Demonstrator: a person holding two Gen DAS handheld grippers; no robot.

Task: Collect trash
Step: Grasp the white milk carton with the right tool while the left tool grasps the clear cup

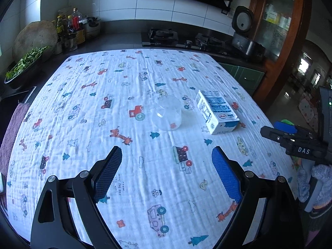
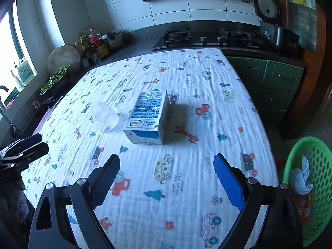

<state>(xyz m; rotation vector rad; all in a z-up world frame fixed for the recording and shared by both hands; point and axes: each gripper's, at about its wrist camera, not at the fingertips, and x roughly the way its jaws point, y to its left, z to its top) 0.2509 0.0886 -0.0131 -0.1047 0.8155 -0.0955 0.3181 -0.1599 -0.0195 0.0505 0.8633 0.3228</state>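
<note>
A blue and white milk carton (image 1: 216, 112) (image 2: 147, 118) lies on its side on the patterned tablecloth (image 1: 124, 124) (image 2: 186, 166). A clear plastic cup (image 1: 167, 114) (image 2: 104, 117) lies tipped over just left of it. My left gripper (image 1: 167, 157) hangs open above the cloth, short of the cup, with nothing between its fingers. My right gripper (image 2: 167, 164) is open too, in front of the carton and apart from it. The right gripper (image 1: 290, 139) also shows at the right edge of the left wrist view, and the left gripper (image 2: 25, 149) at the left edge of the right wrist view.
A green perforated basket (image 2: 317, 166) with crumpled paper and a wrapper stands off the table's right edge. Behind the table runs a dark counter with a gas hob (image 2: 207, 36), a rice cooker (image 1: 247, 41), bottles (image 1: 70, 27) and a tray of greens (image 1: 25, 62).
</note>
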